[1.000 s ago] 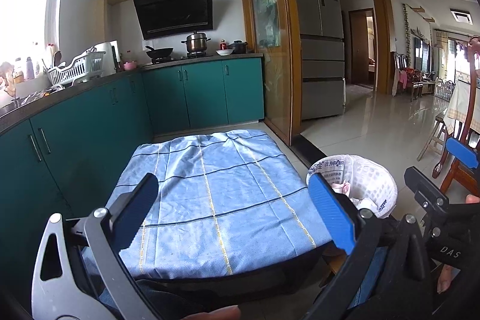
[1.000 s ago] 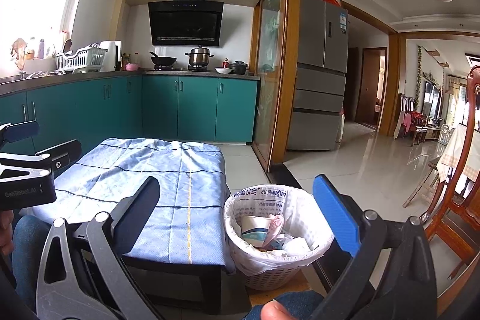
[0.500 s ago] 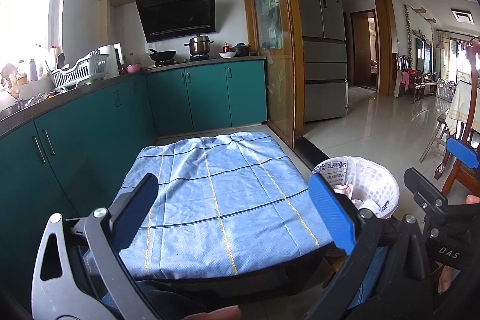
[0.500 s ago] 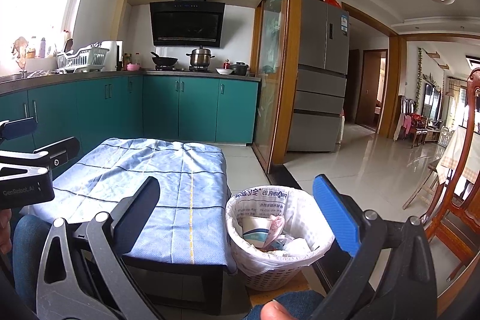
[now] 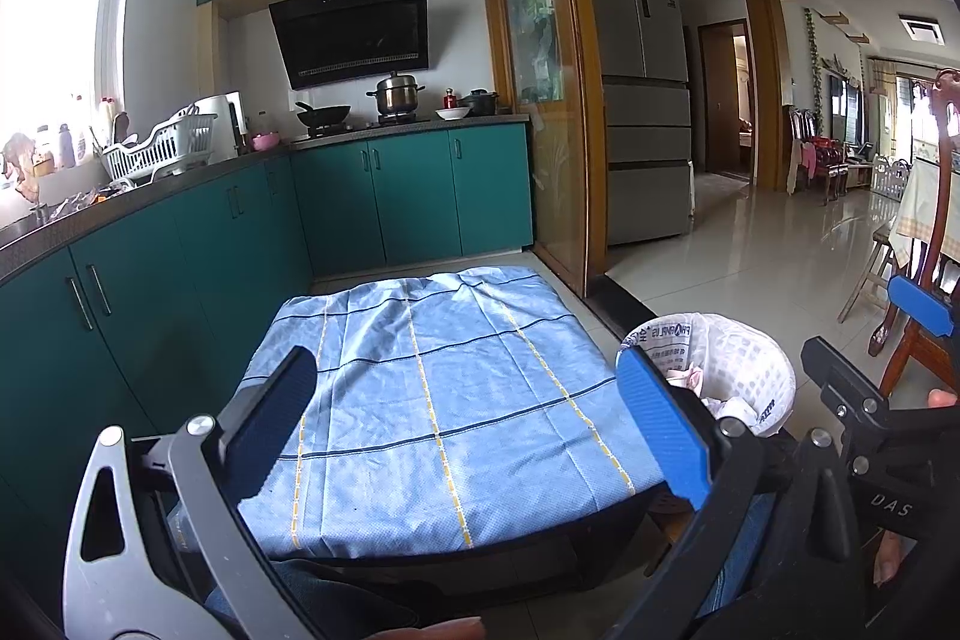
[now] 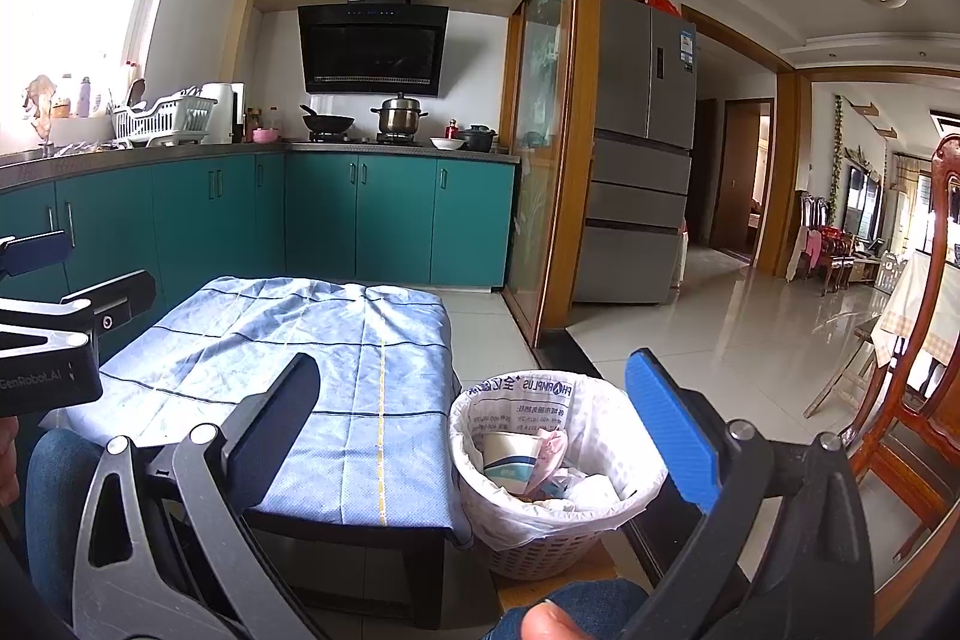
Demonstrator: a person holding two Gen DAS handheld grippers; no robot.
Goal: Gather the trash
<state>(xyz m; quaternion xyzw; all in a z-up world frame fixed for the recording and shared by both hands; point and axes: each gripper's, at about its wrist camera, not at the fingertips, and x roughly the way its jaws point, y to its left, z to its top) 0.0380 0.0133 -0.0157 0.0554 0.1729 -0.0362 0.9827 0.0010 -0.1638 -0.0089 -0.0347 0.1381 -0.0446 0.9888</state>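
Beside the cloth-covered table (image 6: 336, 370), both grippers (image 5: 462, 430) (image 6: 474, 436) gape empty, so further grabs would perhaps just snag the bin (image 6: 558, 472) liner.

The left gripper's blue finger (image 5: 660, 430) is covering the near rim of the waste basket (image 5: 744, 370) in the left wrist view, so most of its contents are staying out of sight there. The right gripper (image 5: 864, 352) is running off that picture's right edge (only two fingers and part of the body are showing). In the right wrist view, the table's (image 6: 354, 526) legs are being cut by the gripper frame, and the bottles (image 6: 84, 97) at the worktop's far left end are washing out in window glare.
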